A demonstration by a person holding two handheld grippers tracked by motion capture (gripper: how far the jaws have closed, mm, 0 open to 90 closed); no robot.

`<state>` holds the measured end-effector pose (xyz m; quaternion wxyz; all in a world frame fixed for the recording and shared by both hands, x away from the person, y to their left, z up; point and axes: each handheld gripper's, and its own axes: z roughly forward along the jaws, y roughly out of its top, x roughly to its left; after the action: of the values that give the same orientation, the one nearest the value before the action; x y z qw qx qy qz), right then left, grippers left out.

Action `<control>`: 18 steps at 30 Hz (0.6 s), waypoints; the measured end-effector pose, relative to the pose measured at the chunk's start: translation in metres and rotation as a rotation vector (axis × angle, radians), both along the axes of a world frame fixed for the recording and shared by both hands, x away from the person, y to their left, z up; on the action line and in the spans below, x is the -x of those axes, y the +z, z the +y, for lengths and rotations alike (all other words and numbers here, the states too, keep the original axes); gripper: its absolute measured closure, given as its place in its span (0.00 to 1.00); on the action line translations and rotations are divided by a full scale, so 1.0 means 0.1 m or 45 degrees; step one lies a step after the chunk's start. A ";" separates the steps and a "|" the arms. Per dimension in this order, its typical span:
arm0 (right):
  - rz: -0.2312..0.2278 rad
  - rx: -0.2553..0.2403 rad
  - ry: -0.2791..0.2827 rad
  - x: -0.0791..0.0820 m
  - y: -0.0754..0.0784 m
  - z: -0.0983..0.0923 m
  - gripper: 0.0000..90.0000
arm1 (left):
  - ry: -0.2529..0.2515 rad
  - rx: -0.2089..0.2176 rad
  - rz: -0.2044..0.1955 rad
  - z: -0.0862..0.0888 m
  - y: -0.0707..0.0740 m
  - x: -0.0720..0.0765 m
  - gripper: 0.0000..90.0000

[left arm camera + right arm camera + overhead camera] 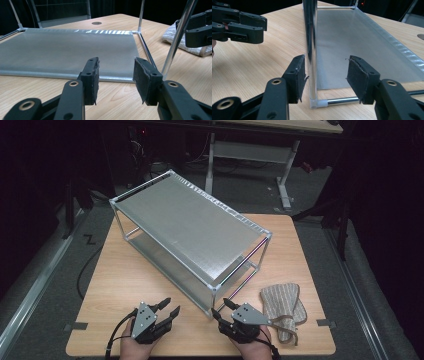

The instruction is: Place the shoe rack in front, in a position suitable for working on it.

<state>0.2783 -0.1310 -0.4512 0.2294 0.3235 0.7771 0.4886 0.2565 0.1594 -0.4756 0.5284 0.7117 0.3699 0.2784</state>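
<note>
The tabletop [115,285] carries a two-tier rack [190,227] set on the slant, its long run going from 10 o'clock at the far left to 4 o'clock near the person, so the nearest corner post [212,301] stands almost straight in front of the right hand; that looks like the reason the work starts there. Grey mesh sheets are stretched over the top and bottom frames, and the thin metal posts are the only firm parts to take hold of. At 3 o'clock from that corner a folded cloth [282,306] lies flat near the tabletop's edge, well clear of the rack, likely parked for later. The right gripper [223,306] points at the post from 6 o'clock: in the right gripper view its fingers [295,76] straddle the post [311,50] low down by the white corner joint, half open, the left pad just beside the tube and the right pad still apart from it, so nothing is clamped yet. The left gripper [166,308] waits at 9 o'clock of the right one, fingers [91,77] about half open and empty above bare wood, aimed at the lower shelf's front edge [75,75], probably ready to steady the rack.
</note>
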 end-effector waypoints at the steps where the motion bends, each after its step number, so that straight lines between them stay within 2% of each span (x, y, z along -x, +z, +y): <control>1: 0.003 0.000 0.003 0.00 0.00 0.01 0.56 | 0.002 0.001 -0.001 0.00 0.00 0.00 0.62; 18: -0.041 -0.041 0.052 -0.04 0.04 0.11 0.76 | 0.051 -0.009 0.007 0.11 -0.02 0.08 0.62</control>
<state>0.2827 -0.1200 -0.4470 0.2265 0.3033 0.7720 0.5107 0.2487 0.1701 -0.4774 0.5192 0.7068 0.3845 0.2881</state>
